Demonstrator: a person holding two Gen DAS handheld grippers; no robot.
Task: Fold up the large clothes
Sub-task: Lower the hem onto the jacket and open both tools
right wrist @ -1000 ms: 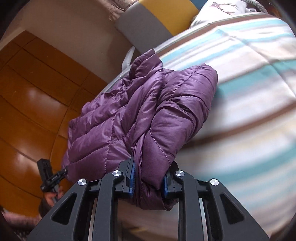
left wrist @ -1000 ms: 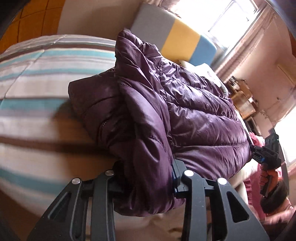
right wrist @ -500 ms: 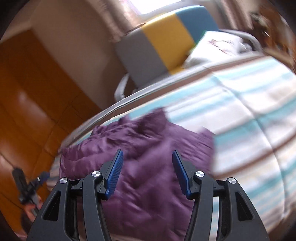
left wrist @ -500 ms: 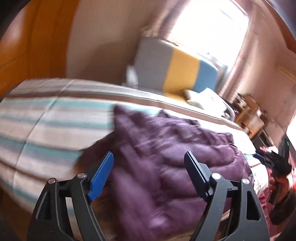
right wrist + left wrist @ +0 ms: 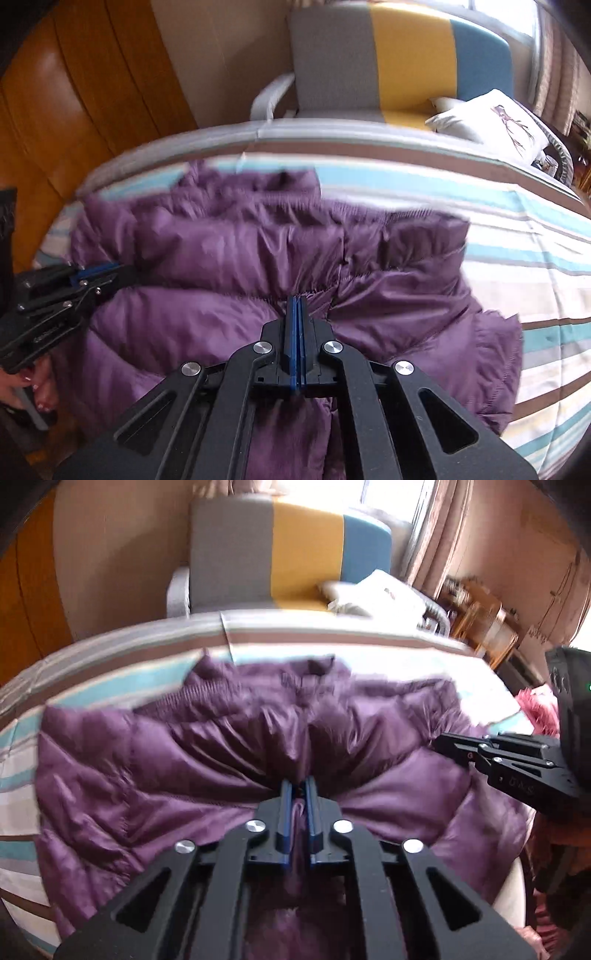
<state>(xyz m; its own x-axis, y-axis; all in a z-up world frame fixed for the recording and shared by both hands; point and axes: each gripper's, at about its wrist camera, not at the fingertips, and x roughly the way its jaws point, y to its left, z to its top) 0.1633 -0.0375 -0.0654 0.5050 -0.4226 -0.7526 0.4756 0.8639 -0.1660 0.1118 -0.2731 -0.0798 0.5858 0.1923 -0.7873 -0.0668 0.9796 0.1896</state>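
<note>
Jacket (image 5: 229,760) is lying on the striped bed (image 5: 535,258), long axis running nine to three, collar pointing twelve. We are pinching its near hem with both the left gripper (image 5: 298,788) and right gripper (image 5: 296,306), jaws nearly closed. Slick fabric may be slipping out, spoiling the fold.

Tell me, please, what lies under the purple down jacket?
The purple down jacket lies on a striped bedspread, visible around its far and side edges. Whatever sits directly beneath the jacket is covered, so nothing more can be confirmed there.
</note>
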